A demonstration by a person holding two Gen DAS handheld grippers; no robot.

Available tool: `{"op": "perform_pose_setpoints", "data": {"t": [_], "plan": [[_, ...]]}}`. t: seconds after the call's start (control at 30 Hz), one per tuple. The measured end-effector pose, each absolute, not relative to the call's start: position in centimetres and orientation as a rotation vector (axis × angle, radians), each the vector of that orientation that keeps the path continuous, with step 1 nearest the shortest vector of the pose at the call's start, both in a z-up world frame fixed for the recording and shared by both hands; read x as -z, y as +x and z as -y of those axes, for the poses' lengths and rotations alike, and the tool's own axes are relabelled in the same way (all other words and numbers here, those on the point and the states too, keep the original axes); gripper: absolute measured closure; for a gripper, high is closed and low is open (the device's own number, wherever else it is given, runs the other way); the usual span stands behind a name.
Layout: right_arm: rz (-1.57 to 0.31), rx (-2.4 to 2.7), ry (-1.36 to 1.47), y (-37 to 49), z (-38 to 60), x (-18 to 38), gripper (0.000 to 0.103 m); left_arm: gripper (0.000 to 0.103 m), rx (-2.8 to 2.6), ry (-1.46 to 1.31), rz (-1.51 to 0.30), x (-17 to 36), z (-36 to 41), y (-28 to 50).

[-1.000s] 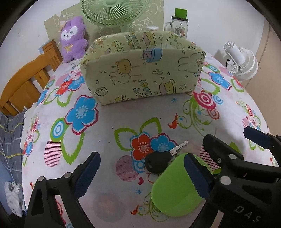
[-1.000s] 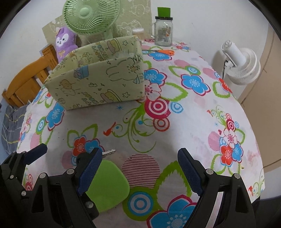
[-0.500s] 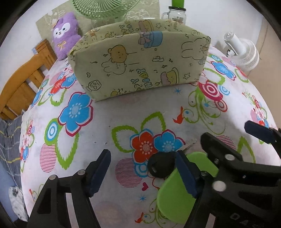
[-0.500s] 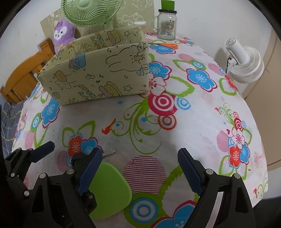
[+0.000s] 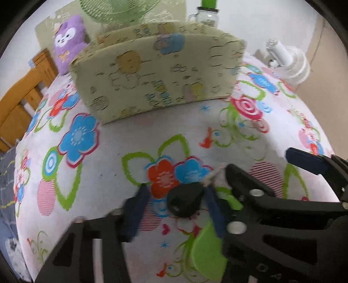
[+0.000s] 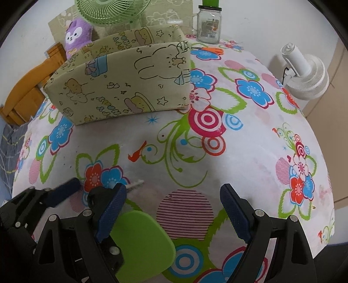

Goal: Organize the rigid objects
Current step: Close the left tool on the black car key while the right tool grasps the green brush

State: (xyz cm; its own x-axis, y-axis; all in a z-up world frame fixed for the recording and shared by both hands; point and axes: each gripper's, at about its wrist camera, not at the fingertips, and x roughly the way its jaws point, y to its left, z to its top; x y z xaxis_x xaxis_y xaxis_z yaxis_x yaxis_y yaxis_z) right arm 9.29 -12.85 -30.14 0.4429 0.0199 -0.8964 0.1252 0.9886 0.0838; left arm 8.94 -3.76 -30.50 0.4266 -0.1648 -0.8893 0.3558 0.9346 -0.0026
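Note:
A black-headed key (image 5: pixel 184 202) lies on the flowered tablecloth (image 5: pixel 108 174), its metal blade (image 6: pixel 136 182) pointing up-right. My left gripper (image 5: pixel 177 202) straddles the key head and its jaws are closing. The right pad is at the key's edge, and the left pad (image 5: pixel 139 206) still stands a little apart from it. A flat green rounded plastic piece (image 6: pixel 141 239) lies just right of the key, partly under the gripper bodies. My right gripper (image 6: pixel 174 196) hangs open over bare cloth, its left finger beside the green piece. A cartoon-print fabric box (image 6: pixel 121 82) stands behind.
Behind the box are a green fan (image 6: pixel 108 10), a purple plush toy (image 6: pixel 77 34) and a glass jar (image 6: pixel 208 26). Orange scissors (image 6: pixel 208 49) lie near the jar. A white fan (image 6: pixel 306 74) stands off the table's right edge, a wooden chair (image 5: pixel 17 104) at the left.
The left gripper's jaws have narrowed from wide open to close around the black key head. The right gripper has stayed open and in place.

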Motion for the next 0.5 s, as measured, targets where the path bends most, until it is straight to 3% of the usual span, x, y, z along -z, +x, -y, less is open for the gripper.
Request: {"op": "perform_pose_setpoints", "data": {"t": [0.07, 0.5], "plan": [[-1.114, 0.069, 0.141, 9.2, 13.0, 30.2, 0.013, 0.067, 0.331, 0.196, -1.076, 30.5, 4.0, 8.7], [-1.108, 0.063, 0.148, 8.6, 12.4, 29.7, 0.013, 0.068, 0.273, 0.149, -1.08, 30.1, 1.9, 8.3]]}}
